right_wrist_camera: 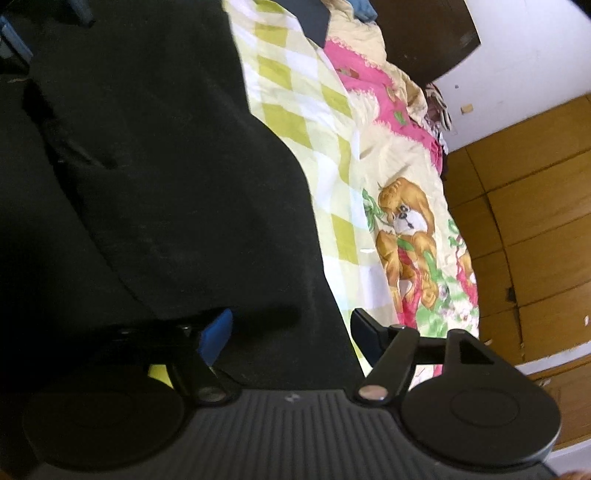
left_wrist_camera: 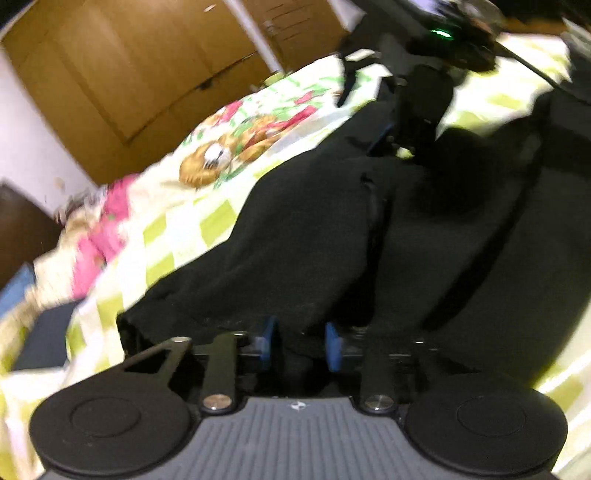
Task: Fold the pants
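Observation:
Black pants (left_wrist_camera: 314,236) lie spread over a bed sheet (left_wrist_camera: 207,221) with green checks. In the left wrist view, my left gripper (left_wrist_camera: 301,341) is low at the pants' near edge. Its blue pads (left_wrist_camera: 270,338) stand a little apart, with a fold of black cloth lying loosely between them. The right gripper's black body (left_wrist_camera: 424,99) hangs over the far part of the pants. In the right wrist view, my right gripper (right_wrist_camera: 291,328) is wide open over the pants (right_wrist_camera: 166,166) at their right edge. One blue pad (right_wrist_camera: 218,330) is above the cloth, the other above the sheet (right_wrist_camera: 332,155).
The sheet carries a cartoon dog (right_wrist_camera: 406,229) and pink patches (left_wrist_camera: 114,206). A wooden wardrobe (left_wrist_camera: 129,66) stands beyond the bed. There is a dark headboard (right_wrist_camera: 421,33) against the white wall, and a dark grey flat object (left_wrist_camera: 48,339) lies on the bed near it.

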A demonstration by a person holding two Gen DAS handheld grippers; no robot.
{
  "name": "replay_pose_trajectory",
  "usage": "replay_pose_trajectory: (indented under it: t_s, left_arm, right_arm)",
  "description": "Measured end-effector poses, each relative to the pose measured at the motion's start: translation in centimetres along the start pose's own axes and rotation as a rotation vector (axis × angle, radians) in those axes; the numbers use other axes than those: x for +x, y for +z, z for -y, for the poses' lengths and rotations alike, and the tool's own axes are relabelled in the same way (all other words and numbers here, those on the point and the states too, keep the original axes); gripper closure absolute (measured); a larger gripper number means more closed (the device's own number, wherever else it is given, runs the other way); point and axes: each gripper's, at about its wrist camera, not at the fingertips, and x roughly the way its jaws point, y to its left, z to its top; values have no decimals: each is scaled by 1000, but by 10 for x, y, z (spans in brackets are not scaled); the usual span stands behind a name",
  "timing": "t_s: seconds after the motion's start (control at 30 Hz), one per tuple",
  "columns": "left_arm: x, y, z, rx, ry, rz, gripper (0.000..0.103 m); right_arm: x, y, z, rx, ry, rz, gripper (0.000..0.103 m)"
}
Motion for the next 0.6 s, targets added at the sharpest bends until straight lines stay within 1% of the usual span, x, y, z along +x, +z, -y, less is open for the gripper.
replay_pose_trajectory:
  t_s: [0.03, 0.07, 0.1, 0.13, 0.17, 0.2, 0.23, 0.33, 0.37, 0.43, 0.5, 0.53, 0.57, 0.6]
  left_arm:
    - [-2, 2, -7, -32, 8, 4, 73]
    - [-5, 3, -13, -59, 26, 11, 76]
    - [-7, 5, -17, -81, 34, 16, 76]
    - [-10, 6, -23, -108, 33, 20, 76]
    - [-11, 6, -28, -130, 32, 23, 77]
    - [-12, 8, -33, -146, 34, 26, 77]
    - [-14, 9, -36, -156, 32, 29, 77]
    - [-20, 16, -44, -178, 28, 44, 77]
    - [-23, 18, -47, -187, 29, 52, 77]
    - [-24, 24, -53, -196, 35, 57, 77]
    - [-25, 27, -57, -202, 35, 59, 77]
    - [-26, 28, -58, -195, 37, 60, 77]
    - [-26, 29, -58, -189, 41, 59, 77]
    - [-25, 29, -59, -186, 42, 53, 77]
  right_arm:
    - [0, -1, 4, 19, 18, -12, 49]
    - [-2, -2, 7, 43, 35, -24, 65]
    - [-5, -5, 9, 64, 36, -23, 66]
    - [-10, -9, 8, 69, 26, -14, 63]
    - [-15, -12, 6, 65, 10, -7, 52]
    - [-20, -15, 4, 62, 4, 4, 40]
    - [-26, -19, 3, 65, 12, 14, 36]
    - [-36, -25, 1, 74, 54, 25, 35]
    - [-37, -26, 1, 69, 60, 27, 32]
    - [-33, -26, -2, 38, 73, 15, 30]
    - [-28, -26, -5, 4, 59, 26, 31]
    - [-21, -25, -3, 14, 42, 8, 31]
    - [-15, -24, 1, 42, 49, -4, 40]
    - [-9, -23, 8, 89, 74, -12, 60]
